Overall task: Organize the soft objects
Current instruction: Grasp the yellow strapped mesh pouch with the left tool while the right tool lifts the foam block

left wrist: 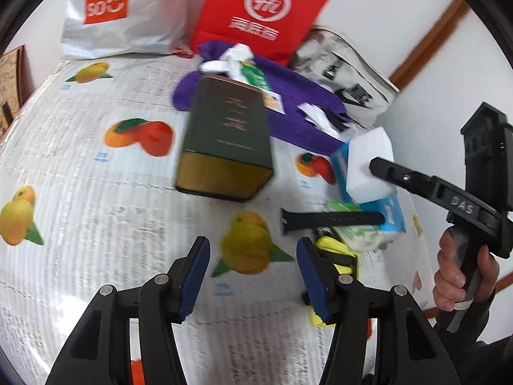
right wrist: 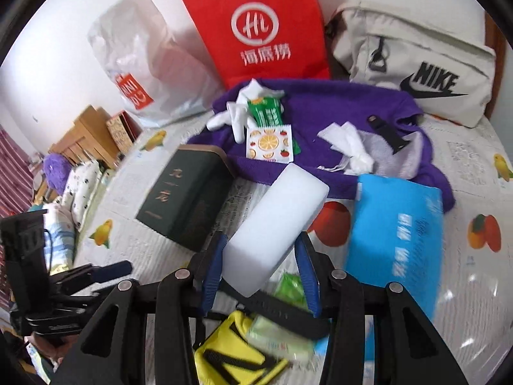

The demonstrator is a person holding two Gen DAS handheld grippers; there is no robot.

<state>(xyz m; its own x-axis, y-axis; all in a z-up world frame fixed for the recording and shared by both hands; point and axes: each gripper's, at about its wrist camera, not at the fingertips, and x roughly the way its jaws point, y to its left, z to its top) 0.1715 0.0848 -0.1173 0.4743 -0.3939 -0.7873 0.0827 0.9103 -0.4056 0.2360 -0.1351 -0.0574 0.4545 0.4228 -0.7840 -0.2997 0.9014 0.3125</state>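
My right gripper is shut on a white sponge block, its blue pads pressed against the block's two long sides. The block hangs tilted above the fruit-print cloth. From the left wrist view the same white sponge block sits between the right gripper's black fingers, over a blue tissue pack. My left gripper is open over the cloth with nothing between its pads. A purple towel lies behind, strewn with white tissues and small packets.
A dark green box lies mid-cloth. A yellow pouch and green wipes pack lie under the right gripper. A red bag, a white plastic bag and a beige Nike bag line the wall.
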